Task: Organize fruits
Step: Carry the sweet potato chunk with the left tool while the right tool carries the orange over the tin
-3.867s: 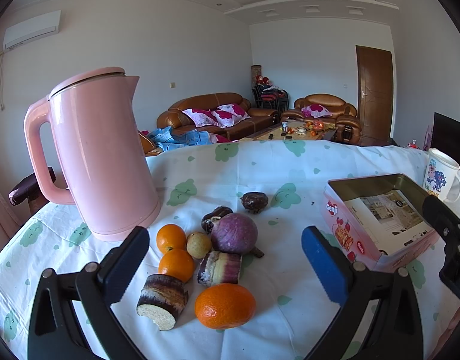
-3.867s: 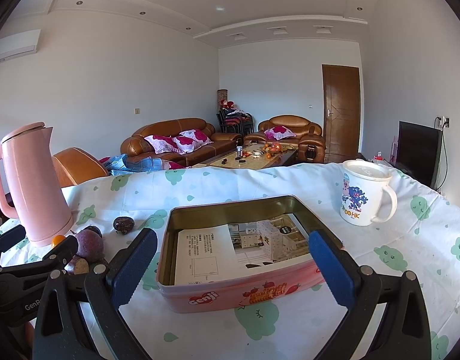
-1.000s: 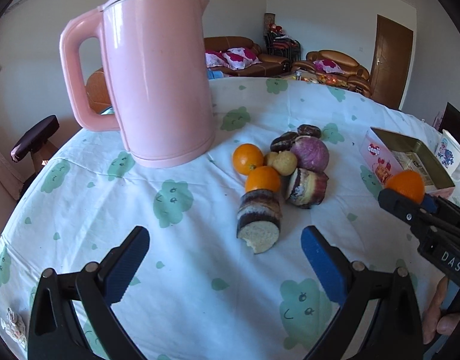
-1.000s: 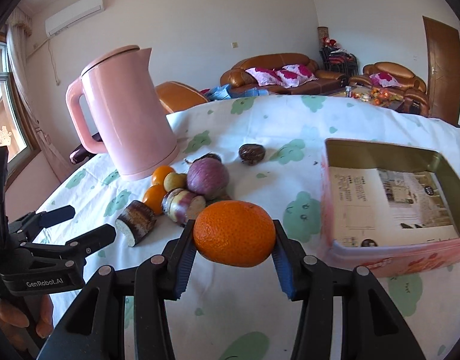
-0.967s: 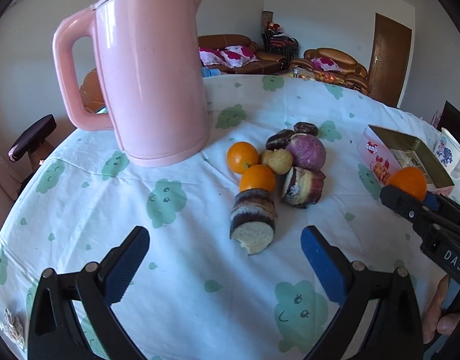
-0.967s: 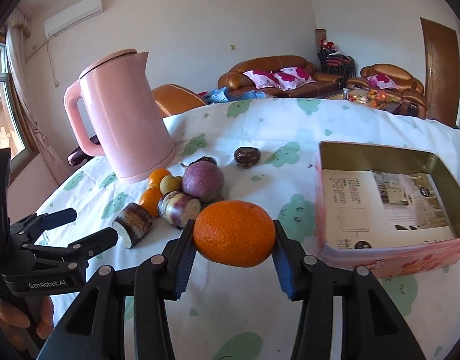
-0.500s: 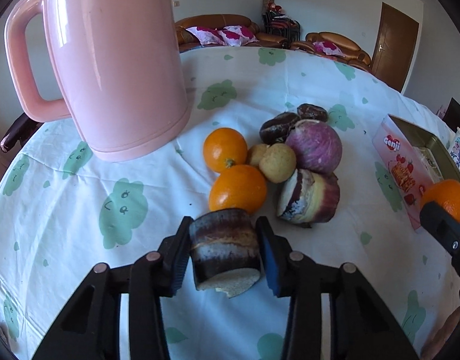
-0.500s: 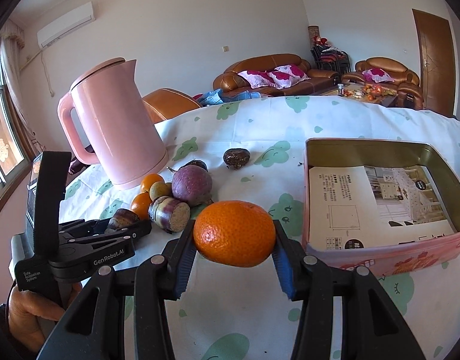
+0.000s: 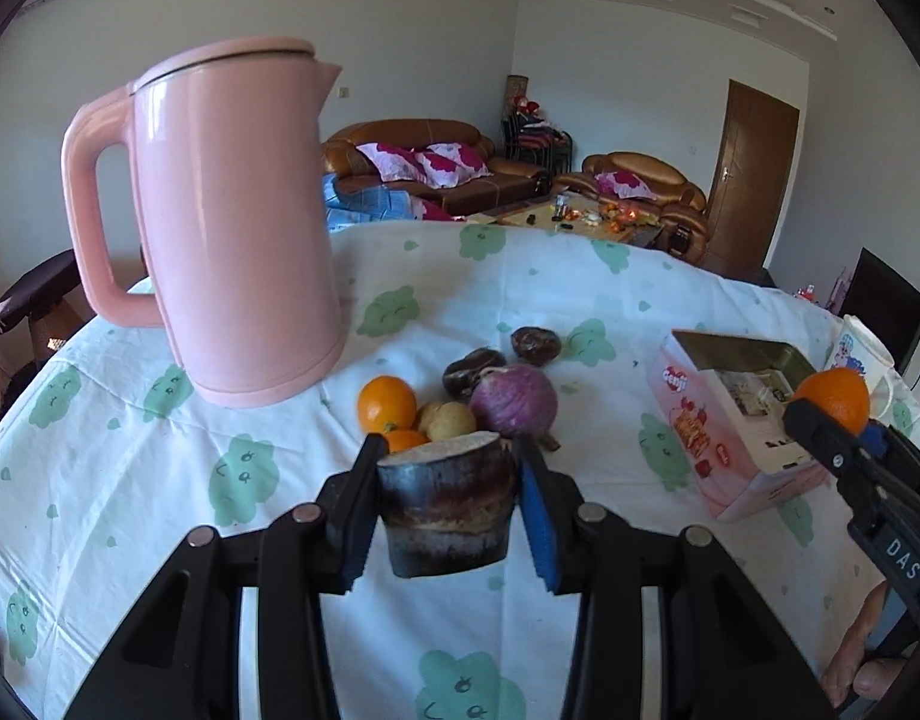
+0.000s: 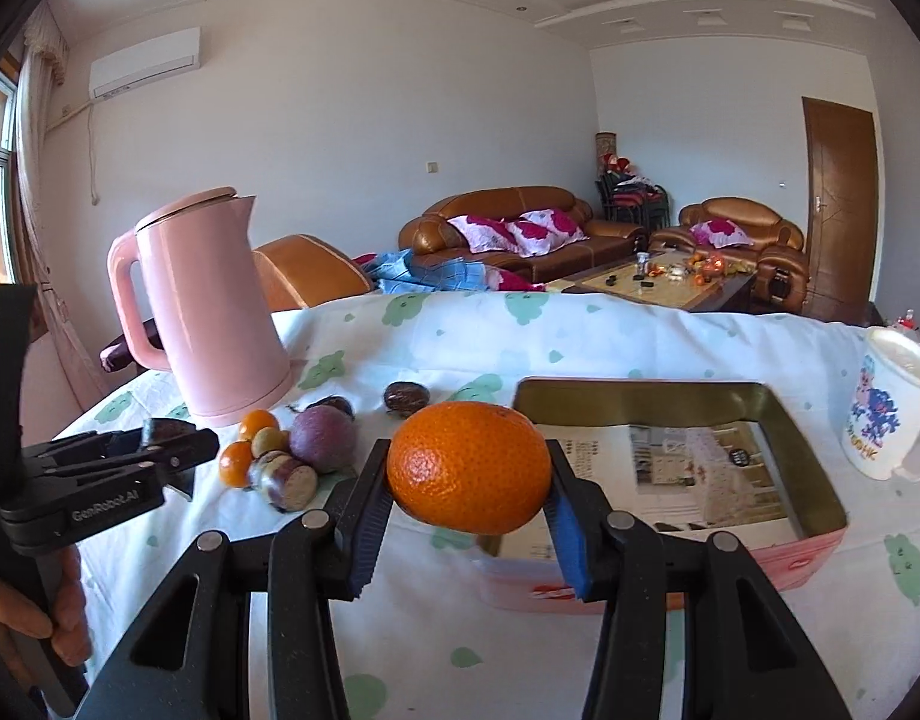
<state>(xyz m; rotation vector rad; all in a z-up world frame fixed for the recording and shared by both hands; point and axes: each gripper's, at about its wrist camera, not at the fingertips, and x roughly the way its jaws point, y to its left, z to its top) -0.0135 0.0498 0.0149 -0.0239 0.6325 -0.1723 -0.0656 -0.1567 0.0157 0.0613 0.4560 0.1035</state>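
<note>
Purple-brown cane piece, pale cut end up, sat clamped between the pads of my left gripper in the left wrist view, lifted clear of the cloth. Behind it lay the pile: two small oranges, a yellowish fruit, a purple bulb, two dark fruits. Pink kettle stood just left of the pile. Tin lay open to the right, my right gripper beside it with its orange.

Right wrist view: orange pinched firmly in my right gripper, held above the tin's near left corner, paper lining the tin's floor. Mug stood right of the tin. Left gripper held the cane piece beside the pile.

Step in hand, as I judged: carrying both pieces to the tin. Next called for moving the orange forward over the paper, lowering, then parting the pads gently so it would not roll.
</note>
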